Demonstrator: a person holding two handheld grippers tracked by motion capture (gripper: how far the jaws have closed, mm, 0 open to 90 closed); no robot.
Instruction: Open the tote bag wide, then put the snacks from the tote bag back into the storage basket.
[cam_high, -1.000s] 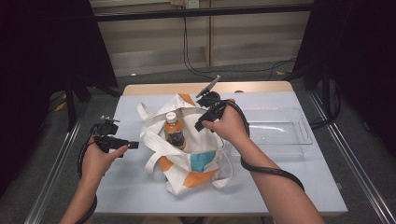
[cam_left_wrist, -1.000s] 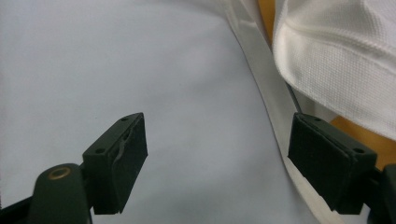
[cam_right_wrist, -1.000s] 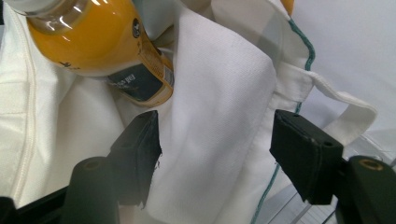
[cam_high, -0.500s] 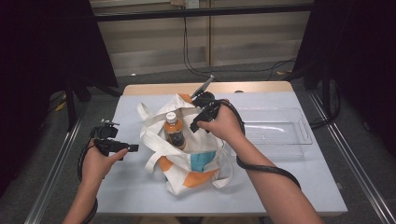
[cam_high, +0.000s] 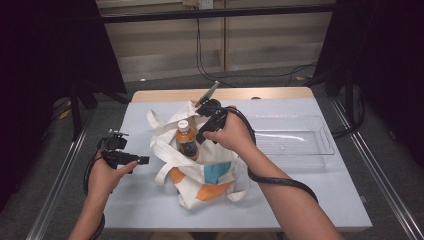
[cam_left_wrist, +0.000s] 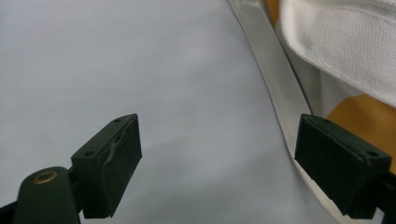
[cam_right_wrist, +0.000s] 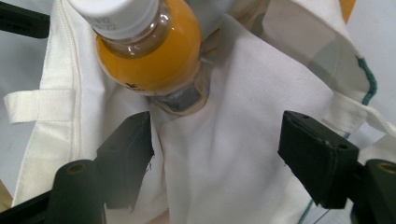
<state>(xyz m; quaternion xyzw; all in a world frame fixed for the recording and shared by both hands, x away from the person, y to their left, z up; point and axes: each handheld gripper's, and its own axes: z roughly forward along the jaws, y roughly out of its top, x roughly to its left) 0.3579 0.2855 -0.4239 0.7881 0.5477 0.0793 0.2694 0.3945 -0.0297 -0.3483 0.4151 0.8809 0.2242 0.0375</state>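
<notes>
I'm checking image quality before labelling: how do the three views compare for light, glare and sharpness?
High view: the table is evenly lit, its surroundings black, and the clear tray is faint. Left gripper view: sharp, flat light, a soft shadow between the jaws. Right gripper view: the bottle, close up, is slightly soft with small highlights; the bag weave is crisp.

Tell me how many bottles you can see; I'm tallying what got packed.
1: an orange drink bottle with a white cap, standing in the mouth of the white tote bag on the table. Others may be hidden inside the bag.
</notes>
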